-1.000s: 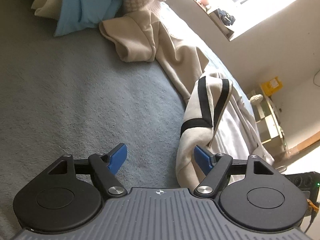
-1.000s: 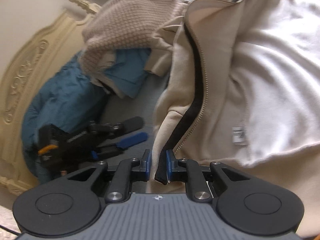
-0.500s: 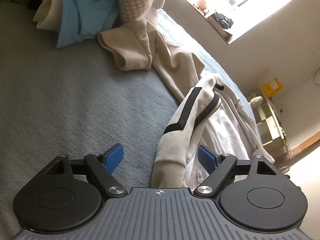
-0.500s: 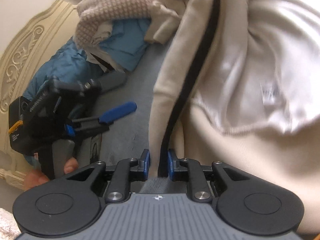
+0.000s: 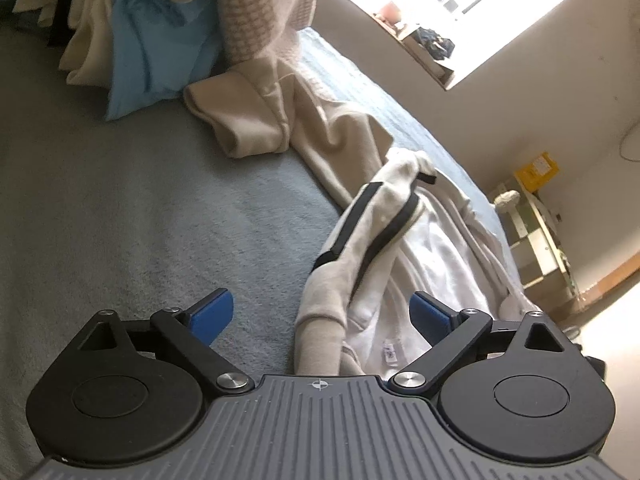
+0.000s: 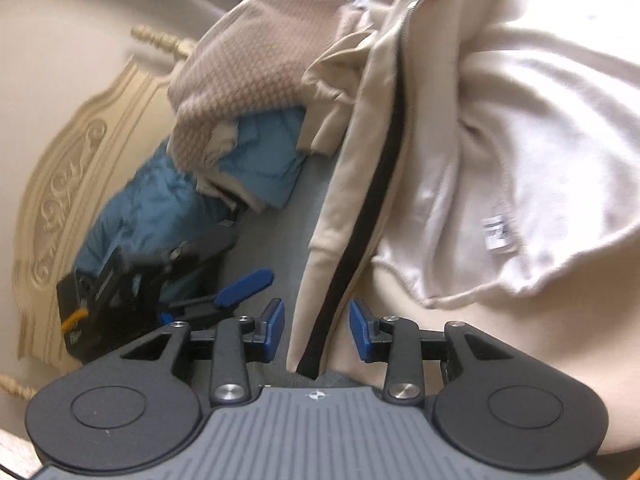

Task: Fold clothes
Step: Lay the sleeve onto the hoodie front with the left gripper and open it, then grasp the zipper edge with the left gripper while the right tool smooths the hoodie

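while both tools stand spread, the left tool (image 5: 320, 314) has the cream jacket (image 5: 372, 236) lying between its blue pads on the grey bed (image 5: 140, 208), ungripped. the right tool (image 6: 317, 330) has the jacket's black-trimmed zipper edge (image 6: 352, 240) hanging loose between its pads. a clothes pile (image 5: 160, 32) sits at eleven o'clock.

we see a cream jacket (image 5: 362, 248) of soft matt fleece cloth with a smooth black trim, lying on a bedspread (image 5: 132, 216) of short, nubbly grey pile. the knit sweater (image 6: 248, 64) looks coarse and waffle-textured. the headboard (image 6: 60, 184) is carved, painted wood with a dull sheen. the left gripper (image 5: 320, 312) has matt black plastic arms, shiny metal rivets and ribbed grey casing.
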The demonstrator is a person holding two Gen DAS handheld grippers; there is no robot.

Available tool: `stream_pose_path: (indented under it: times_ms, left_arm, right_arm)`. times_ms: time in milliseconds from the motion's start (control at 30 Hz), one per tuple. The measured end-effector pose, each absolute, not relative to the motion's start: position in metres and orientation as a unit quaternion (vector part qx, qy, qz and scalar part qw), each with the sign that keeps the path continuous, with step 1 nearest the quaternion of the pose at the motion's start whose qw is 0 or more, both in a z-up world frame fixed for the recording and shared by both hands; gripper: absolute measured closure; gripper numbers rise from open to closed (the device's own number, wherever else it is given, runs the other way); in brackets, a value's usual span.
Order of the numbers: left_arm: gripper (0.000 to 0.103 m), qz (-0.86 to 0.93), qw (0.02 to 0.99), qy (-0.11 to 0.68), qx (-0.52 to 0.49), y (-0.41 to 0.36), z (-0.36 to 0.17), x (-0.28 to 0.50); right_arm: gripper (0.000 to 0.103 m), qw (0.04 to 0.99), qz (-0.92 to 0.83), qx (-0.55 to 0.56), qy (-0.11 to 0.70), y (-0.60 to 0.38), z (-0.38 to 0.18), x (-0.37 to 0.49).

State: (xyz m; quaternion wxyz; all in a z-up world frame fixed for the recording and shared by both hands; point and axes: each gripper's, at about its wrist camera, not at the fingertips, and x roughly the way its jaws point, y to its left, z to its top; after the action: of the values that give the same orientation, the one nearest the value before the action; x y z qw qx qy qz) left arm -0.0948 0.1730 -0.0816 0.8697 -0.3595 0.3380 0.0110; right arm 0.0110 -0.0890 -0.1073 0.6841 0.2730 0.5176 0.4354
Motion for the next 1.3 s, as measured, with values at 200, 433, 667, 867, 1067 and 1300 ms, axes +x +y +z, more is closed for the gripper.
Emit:
stream_pose_path:
  times_ms: [200,433,667,867,1067,1300]
  left_arm:
    - [0.002,-0.045,0.887,0.352,-0.296,0.153,-0.055,-0.059]
    - [0.002,-0.082,0.892,0.372,-0.243,0.113,-0.045,0.003]
    - [0.002,-0.07,0.901,0.405,-0.141,0.085,-0.063,0.042]
    - [0.004,-0.067,0.896,0.422,-0.121,0.083,-0.08,0.067]
    - [0.041,-0.07,0.895,0.422,-0.125,0.086,-0.087,0.089]
    - [0.081,-0.05,0.893,0.423,-0.146,0.101,-0.1,0.1]
  right_arm:
    - [0.064,0.711,0.406,0.31,0.483,-0.119,-0.1,0.02]
    - [0.064,0.78,0.297,0.336,0.438,-0.187,-0.085,0.045]
    - [0.059,0.883,0.164,0.21,0.386,-0.247,-0.052,0.073]
    - [0.056,0.9,0.148,0.102,0.397,-0.26,-0.033,0.126]
    - [0.037,0.882,0.175,0.013,0.438,-0.222,-0.042,0.185]
    - [0.037,0.879,0.175,-0.068,0.438,-0.17,-0.075,0.246]
